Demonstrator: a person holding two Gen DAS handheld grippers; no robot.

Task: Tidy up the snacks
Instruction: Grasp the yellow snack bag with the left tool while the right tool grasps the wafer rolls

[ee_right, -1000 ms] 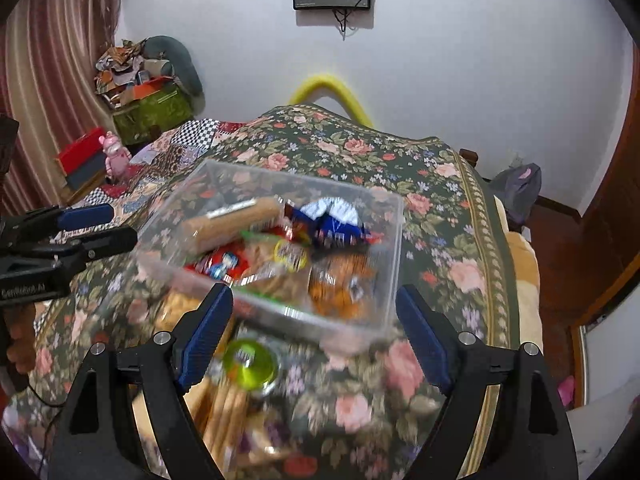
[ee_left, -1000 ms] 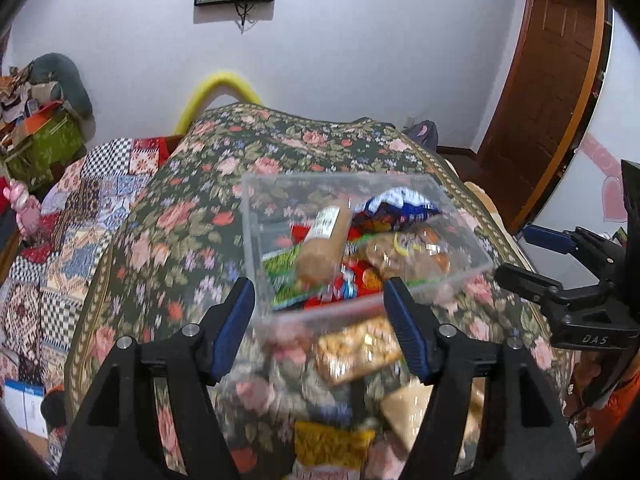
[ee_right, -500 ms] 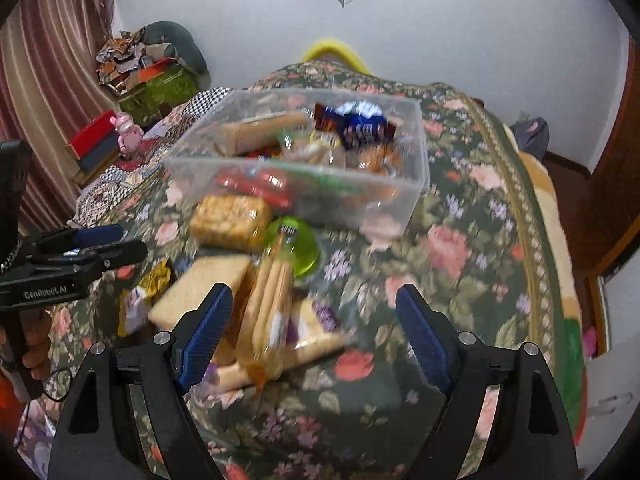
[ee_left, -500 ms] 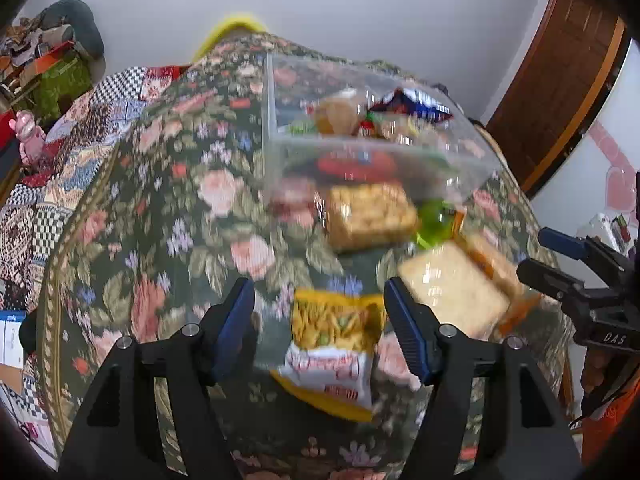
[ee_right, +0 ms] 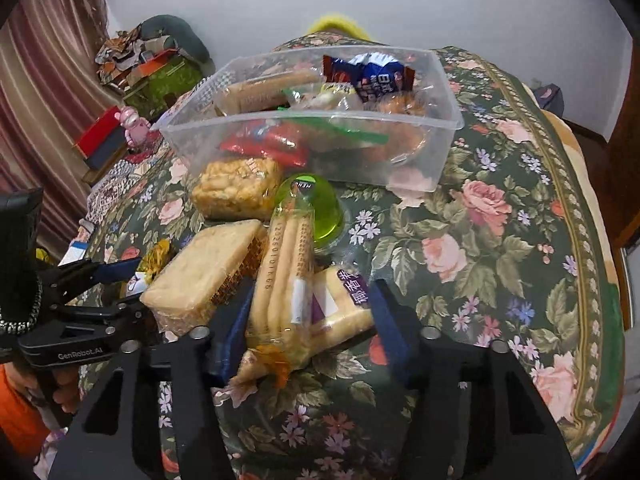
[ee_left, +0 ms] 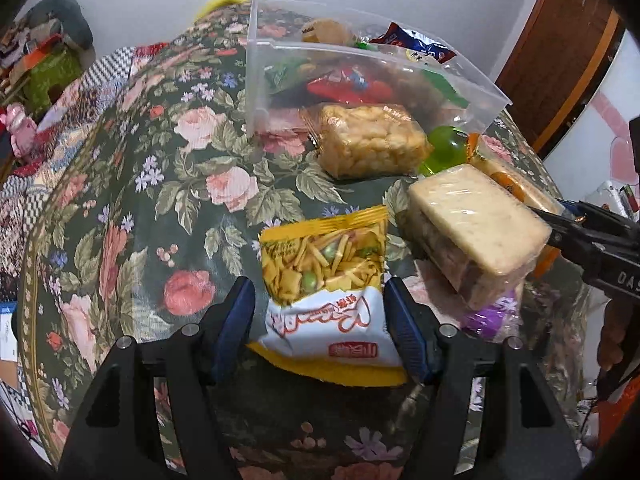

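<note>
A clear plastic bin [ee_left: 256, 80] [ee_right: 448, 136] holding several snacks stands on the floral cloth. In front of it lie a golden puffed snack pack [ee_left: 372, 140] [ee_right: 234, 188], a green jelly cup [ee_left: 446, 152] [ee_right: 320, 208], a wrapped cracker block [ee_left: 476, 228] [ee_right: 204, 268], and a yellow-and-white snack bag [ee_left: 328, 284]. My left gripper [ee_left: 320, 320] is open, its fingers on either side of the yellow bag. My right gripper [ee_right: 308, 320] is open, its fingers on either side of a clear pack of biscuit sticks [ee_right: 284, 272] and a purple-labelled pack [ee_right: 344, 300].
The floral tablecloth [ee_left: 160, 168] [ee_right: 500, 220] covers the table and drops off at its edges. A wooden door [ee_left: 556, 40] stands at the right. Clutter and boxes [ee_right: 152, 68] sit at the far left by a curtain.
Both grippers have come down and forward toward the loose snacks in front of the bin. The left now straddles the yellow bag, the right straddles the biscuit-stick pack.
</note>
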